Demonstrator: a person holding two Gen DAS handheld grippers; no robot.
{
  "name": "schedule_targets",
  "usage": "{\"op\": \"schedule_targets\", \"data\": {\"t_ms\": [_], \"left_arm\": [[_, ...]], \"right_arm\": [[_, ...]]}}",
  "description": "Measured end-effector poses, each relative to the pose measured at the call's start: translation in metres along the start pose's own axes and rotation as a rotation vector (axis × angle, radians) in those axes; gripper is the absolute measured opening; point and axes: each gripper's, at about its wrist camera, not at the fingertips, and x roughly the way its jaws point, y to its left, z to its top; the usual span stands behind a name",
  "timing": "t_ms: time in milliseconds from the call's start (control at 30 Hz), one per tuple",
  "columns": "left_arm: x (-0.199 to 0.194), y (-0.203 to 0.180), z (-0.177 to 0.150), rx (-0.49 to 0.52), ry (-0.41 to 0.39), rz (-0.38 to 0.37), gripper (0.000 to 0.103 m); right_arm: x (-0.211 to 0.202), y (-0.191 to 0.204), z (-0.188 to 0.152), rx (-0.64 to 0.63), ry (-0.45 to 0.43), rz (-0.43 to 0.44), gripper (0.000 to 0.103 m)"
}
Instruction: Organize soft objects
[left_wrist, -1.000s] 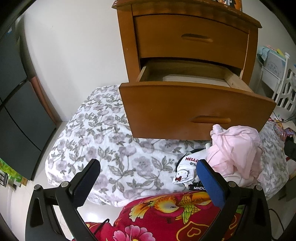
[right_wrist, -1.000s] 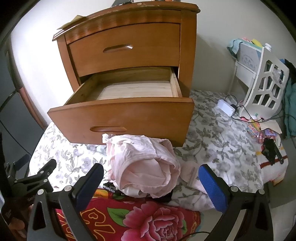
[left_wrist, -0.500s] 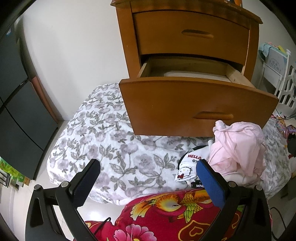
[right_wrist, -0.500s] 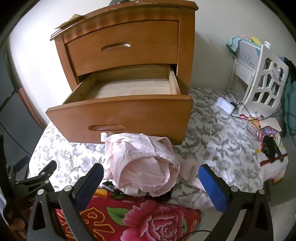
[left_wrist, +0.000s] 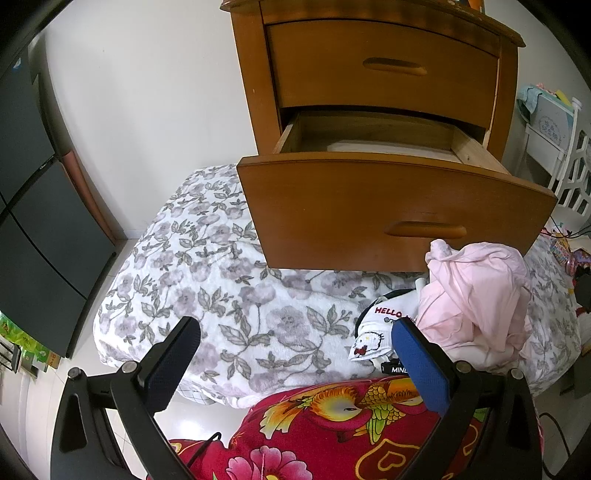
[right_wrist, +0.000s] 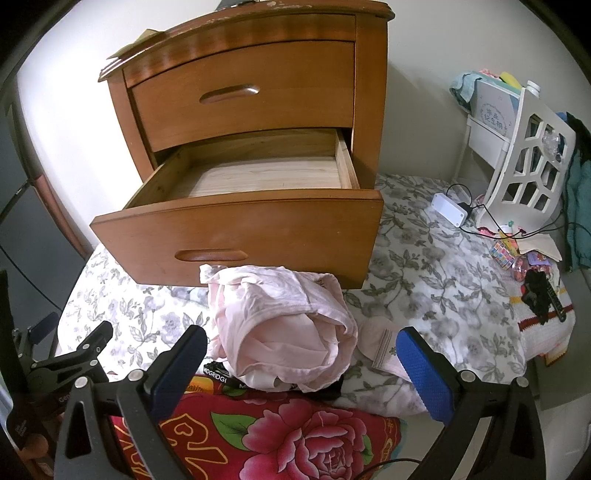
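2 grippers hover with fingers spread wide, each holding nothing. At the far left of the left wrist view stands a dark cabinet (left_wrist: 40, 221) against the white wall. The left gripper (left_wrist: 295, 334) hangs above a floral blanket (left_wrist: 207, 288), near a red flowered quilt (left_wrist: 332, 428) at the lower edge. Further right, a wooden nightstand (left_wrist: 384, 66) rests on the blanket; its upper drawer is closed and its lower drawer (left_wrist: 369, 214) is pulled out. Below that drawer front lies a white Hello Kitty garment (left_wrist: 373, 332), touching a crumpled pink garment (left_wrist: 476, 295) on its right.

From the right wrist view, the lower drawer's bare wood bottom shows with nothing in it. The right gripper (right_wrist: 301, 347) is poised just before the pink garment (right_wrist: 280, 325), which sits on the blanket in front of the drawer. A pale pink sock (right_wrist: 380, 345) lies just beside it, near the blue right pad (right_wrist: 424, 376). Further right are a white power adapter (right_wrist: 448, 208), a white lattice rack (right_wrist: 532, 162) and small toys (right_wrist: 517, 258).
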Motion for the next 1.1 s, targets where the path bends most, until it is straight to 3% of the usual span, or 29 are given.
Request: {"op": "schedule_targets", "data": {"t_ms": [1100], "left_arm": [[-0.0013, 0.0014, -0.0002, -0.005, 0.000, 0.014, 0.103]], "right_arm": [[0.0004, 0.0009, -0.0026, 0.004, 0.004, -0.003, 0.103]]}}
